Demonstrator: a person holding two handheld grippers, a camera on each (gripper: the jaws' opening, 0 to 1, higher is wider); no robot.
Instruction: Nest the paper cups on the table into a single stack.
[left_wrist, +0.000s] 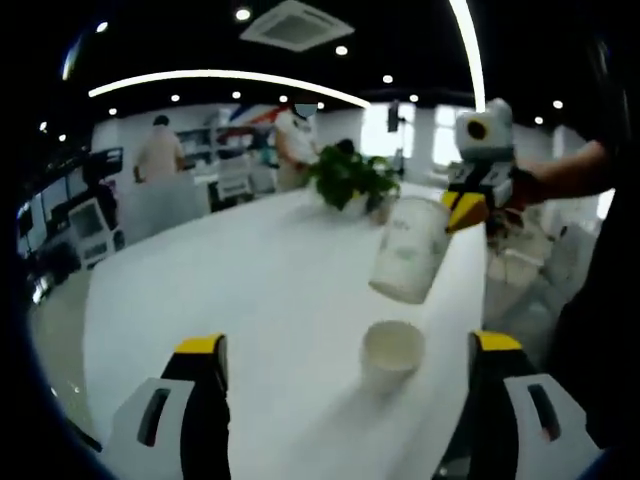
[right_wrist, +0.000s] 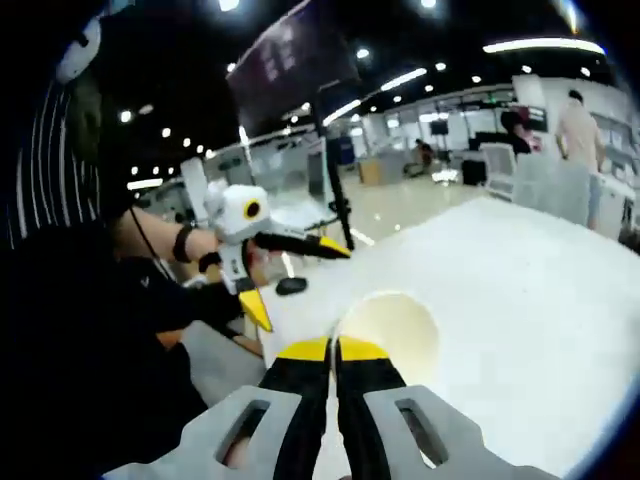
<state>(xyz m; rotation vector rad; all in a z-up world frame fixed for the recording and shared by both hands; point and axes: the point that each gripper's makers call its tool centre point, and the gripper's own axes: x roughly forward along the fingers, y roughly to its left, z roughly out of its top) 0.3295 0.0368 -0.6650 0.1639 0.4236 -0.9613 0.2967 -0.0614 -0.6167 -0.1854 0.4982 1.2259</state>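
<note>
Two paper cups are in play. One cup stands upright on the white tabletop, between the jaws of the left hand-held gripper, which is spread wide and grasps nothing. The other cup is carried tilted in the air just above it, pinched at its rim by the right hand-held gripper, whose jaws are clenched together on the wall in the right gripper view.

To nest well, the carried cup should be brought upright, centred over the standing mouth, then lowered straight; the standing cup could be steadied by the idle gripper.

The carried cup's base is hidden in the right gripper view, and whether other cups remain elsewhere on the tabletop cannot be told. The plant beyond is blurred.
</note>
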